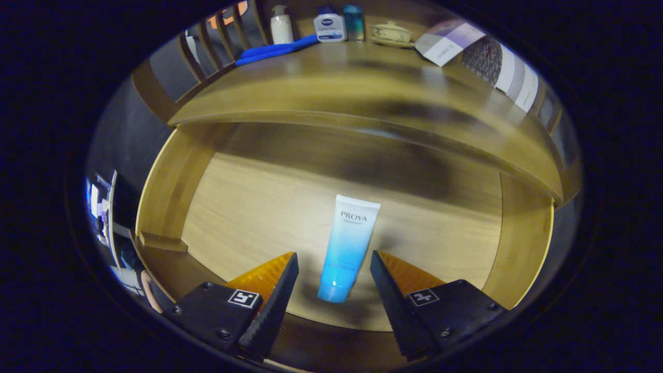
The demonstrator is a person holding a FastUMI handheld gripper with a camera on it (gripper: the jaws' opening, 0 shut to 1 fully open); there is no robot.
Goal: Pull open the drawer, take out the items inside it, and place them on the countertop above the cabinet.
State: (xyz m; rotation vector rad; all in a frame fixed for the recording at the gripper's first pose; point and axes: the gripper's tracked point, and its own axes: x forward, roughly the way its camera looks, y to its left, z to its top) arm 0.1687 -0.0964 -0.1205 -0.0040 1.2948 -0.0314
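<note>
Drawer (171,207) pulled open; retrieval step in hand. Blue-and-white cream tube (348,243) lying on drawer floor, cap end near, between released jaws of gripper (334,269), untouched. Next: advance slightly, clench on tube body, lift to desk (331,88) above

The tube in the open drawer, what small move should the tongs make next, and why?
Probably ease down and close on the tube. The tongs are open with its cap end between the fingers, neither finger touching it yet. It lies flat on the drawer floor, and the countertop above waits for it.
</note>
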